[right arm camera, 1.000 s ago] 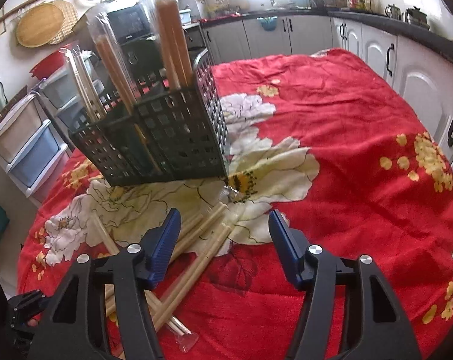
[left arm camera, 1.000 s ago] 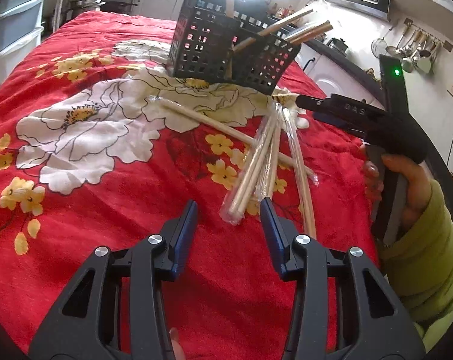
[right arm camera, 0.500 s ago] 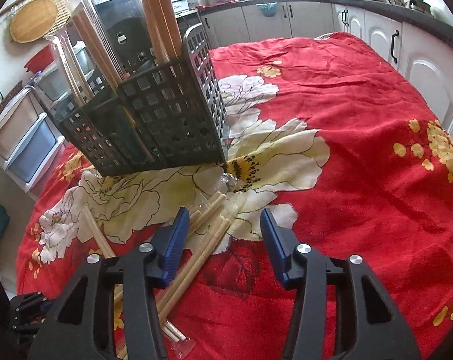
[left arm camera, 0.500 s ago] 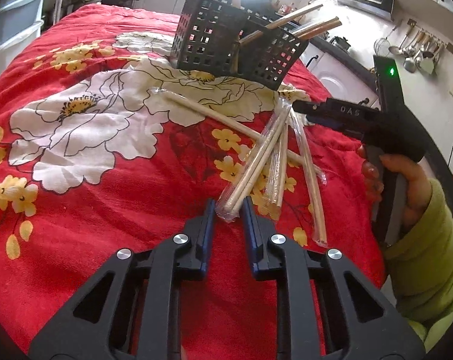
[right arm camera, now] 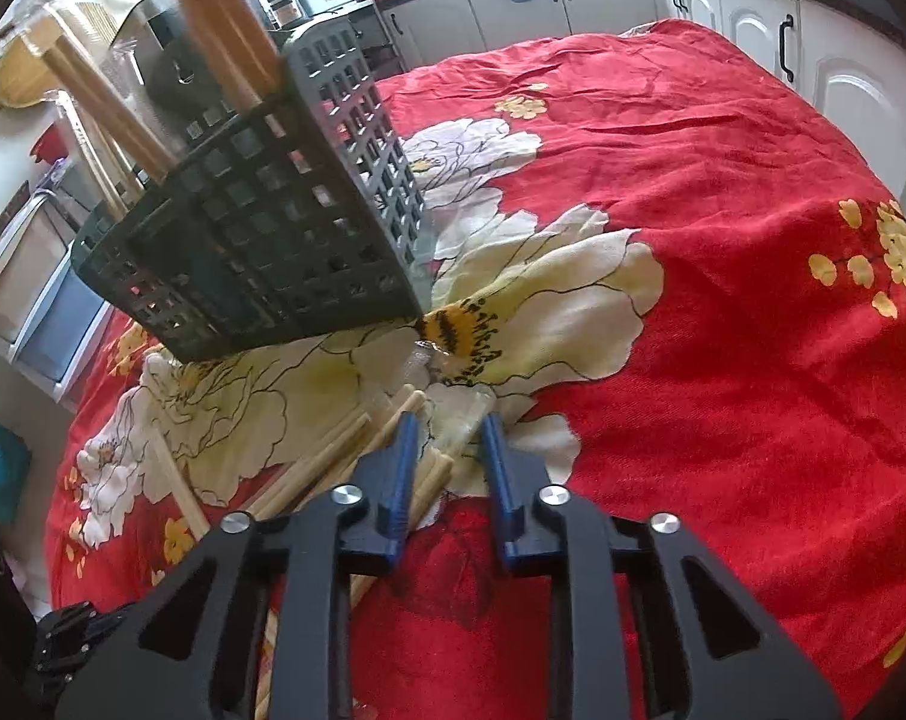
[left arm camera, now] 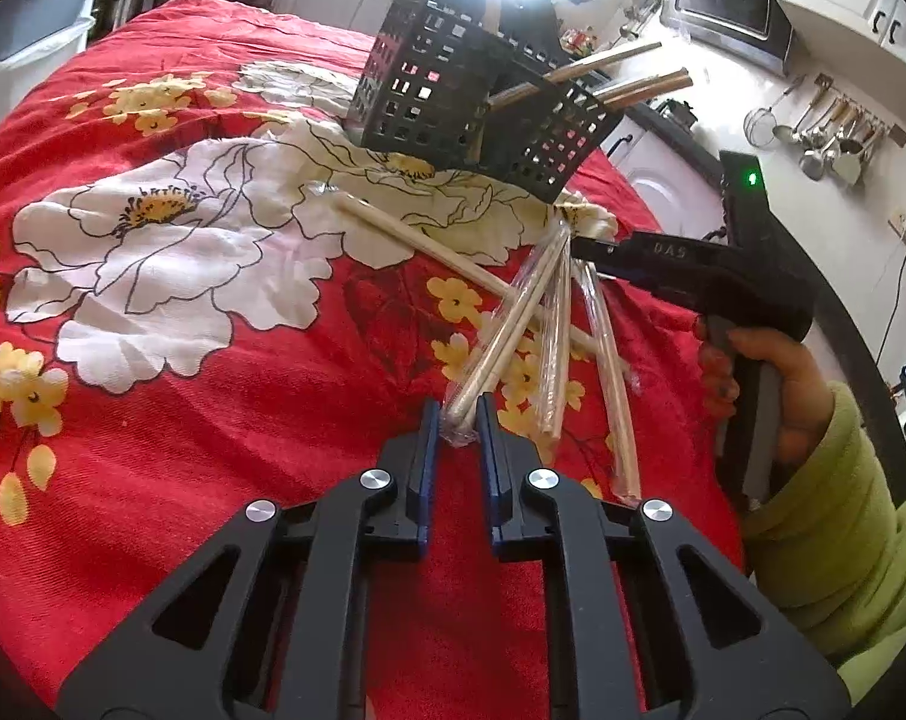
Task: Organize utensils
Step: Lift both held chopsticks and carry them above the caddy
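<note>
Your left gripper point(left arm camera: 456, 420) is squeezed onto the near end of a wrapped chopstick pair point(left arm camera: 507, 330). Its two blue fingers point(left arm camera: 429, 450) press on the clear wrapper from both sides. The wrapped pair slants away from you across the red flowered cloth point(left arm camera: 213, 390). Its far end points at the black basket point(left arm camera: 471, 114).

More wrapped chopsticks point(left arm camera: 609, 372) lie just to the right of that pair, fanned out on the cloth. One long bare-looking stick point(left arm camera: 417, 240) lies under them, crossing toward the basket. The basket stands on the big white flower, and a few sticks point(left arm camera: 609, 60) poke out of its top at a slant.

Your right gripper point(right arm camera: 450, 426) sits low over the far ends of the same pile point(right arm camera: 345, 450). Its fingers are close together, with a small gap between them. A bit of clear wrapper point(right arm camera: 459, 426) shows in that gap, but you cannot tell if the fingers are pinching it. The basket point(right arm camera: 261, 240) is just ahead of it and to the left, with tall brown sticks point(right arm camera: 219, 18) standing in it.

In the left view, your right hand point(left arm camera: 783, 372) holds the handle of that other tool beside the pile.
</note>
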Demonstrator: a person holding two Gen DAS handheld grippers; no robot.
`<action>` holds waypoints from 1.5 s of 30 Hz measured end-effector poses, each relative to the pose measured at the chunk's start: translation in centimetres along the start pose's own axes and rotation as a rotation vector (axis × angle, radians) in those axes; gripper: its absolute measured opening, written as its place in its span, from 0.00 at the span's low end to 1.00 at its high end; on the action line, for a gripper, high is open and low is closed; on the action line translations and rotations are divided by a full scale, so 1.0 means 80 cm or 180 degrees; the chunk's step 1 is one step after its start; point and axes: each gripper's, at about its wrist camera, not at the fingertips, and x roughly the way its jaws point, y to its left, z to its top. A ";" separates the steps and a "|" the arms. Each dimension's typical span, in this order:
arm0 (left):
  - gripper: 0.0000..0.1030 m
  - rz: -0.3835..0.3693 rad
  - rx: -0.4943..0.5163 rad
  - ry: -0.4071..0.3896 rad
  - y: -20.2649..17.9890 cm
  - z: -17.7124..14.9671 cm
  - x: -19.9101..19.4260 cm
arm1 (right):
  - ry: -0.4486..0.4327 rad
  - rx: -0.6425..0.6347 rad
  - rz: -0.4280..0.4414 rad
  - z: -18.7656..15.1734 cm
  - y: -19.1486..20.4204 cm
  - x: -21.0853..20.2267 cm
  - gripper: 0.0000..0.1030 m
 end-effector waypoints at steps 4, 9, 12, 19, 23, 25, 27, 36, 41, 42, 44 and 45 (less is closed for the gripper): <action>0.06 -0.0006 -0.0010 -0.0109 0.000 0.004 -0.010 | -0.0045 0.0107 0.0098 0.000 -0.007 -0.003 0.12; 0.05 -0.0008 -0.0002 -0.0241 0.000 0.014 -0.024 | -0.0160 0.0226 0.0247 0.000 -0.010 -0.019 0.07; 0.05 -0.0012 0.0013 -0.0343 -0.002 0.022 -0.034 | -0.0288 0.0225 0.0311 0.001 -0.005 -0.037 0.06; 0.04 -0.0062 0.0071 -0.0602 -0.015 0.044 -0.057 | -0.0679 0.0086 0.0483 0.010 0.018 -0.093 0.05; 0.03 -0.0095 0.0115 -0.0758 -0.025 0.060 -0.070 | -0.0915 -0.0039 0.0593 0.014 0.037 -0.126 0.05; 0.03 -0.0146 0.0133 -0.0830 -0.031 0.070 -0.077 | -0.1020 -0.0087 0.0644 0.016 0.043 -0.142 0.05; 0.03 -0.0168 0.0181 -0.0892 -0.038 0.079 -0.082 | -0.1119 -0.0143 0.0683 0.018 0.049 -0.157 0.05; 0.03 -0.0254 0.0378 -0.1137 -0.073 0.112 -0.103 | -0.1495 -0.0365 0.0771 0.021 0.071 -0.208 0.05; 0.03 -0.0292 0.0454 -0.1232 -0.085 0.126 -0.111 | -0.1605 -0.0421 0.0783 0.021 0.075 -0.223 0.05; 0.02 -0.0301 0.0468 -0.1254 -0.087 0.129 -0.114 | -0.1629 -0.0425 0.0784 0.021 0.076 -0.226 0.05; 0.02 -0.0306 0.0489 -0.1289 -0.091 0.135 -0.117 | -0.1659 -0.0438 0.0791 0.022 0.077 -0.230 0.05; 0.02 -0.0314 0.0501 -0.1306 -0.093 0.137 -0.118 | -0.1680 -0.0449 0.0793 0.023 0.079 -0.233 0.05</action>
